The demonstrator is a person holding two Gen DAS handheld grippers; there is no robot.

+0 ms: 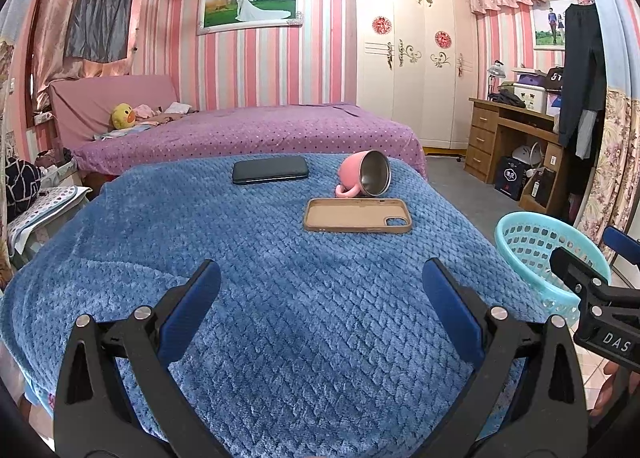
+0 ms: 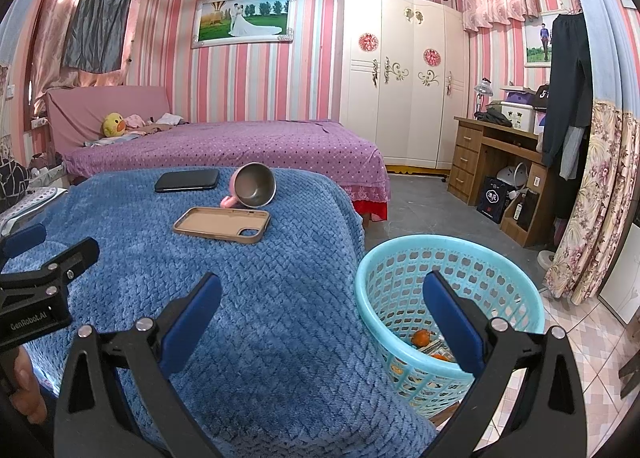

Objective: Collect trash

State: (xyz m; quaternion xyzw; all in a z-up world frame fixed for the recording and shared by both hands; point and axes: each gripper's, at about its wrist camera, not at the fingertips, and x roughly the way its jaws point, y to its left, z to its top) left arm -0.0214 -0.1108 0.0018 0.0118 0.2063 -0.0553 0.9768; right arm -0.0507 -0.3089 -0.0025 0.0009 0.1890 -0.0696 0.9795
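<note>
The trash shows only as a few small pieces at the bottom of the turquoise basket [image 2: 404, 278]: an orange scrap [image 2: 421, 337], another orange bit [image 2: 440, 357] and something pale and printed between them. Most of that heap is hard to make out, since the basket's perforated wall and the right gripper's own blue finger pad [image 2: 452, 322] cover part of it. In the left wrist view only the basket's rim and upper wall [image 1: 528, 242] appear, and its contents cannot be seen there.

The basket stands on the tiled floor just beside the right edge of the blue blanket [image 1: 280, 298]. On the blanket, well away from the basket, a tan phone case [image 1: 357, 215] lies flat with its inside up. A pink mug [image 1: 366, 178] lies tipped on its side just behind the case, its steel-lined mouth facing the cameras. A dark phone [image 1: 270, 169] lies flat farther from the basket, to the left of the mug.

The left gripper [image 1: 320, 310] hovers above the blanket with its jaws spread wide and nothing between them. The right gripper [image 2: 322, 314] is also spread wide and empty, one finger over the blanket and the other over the basket.
</note>
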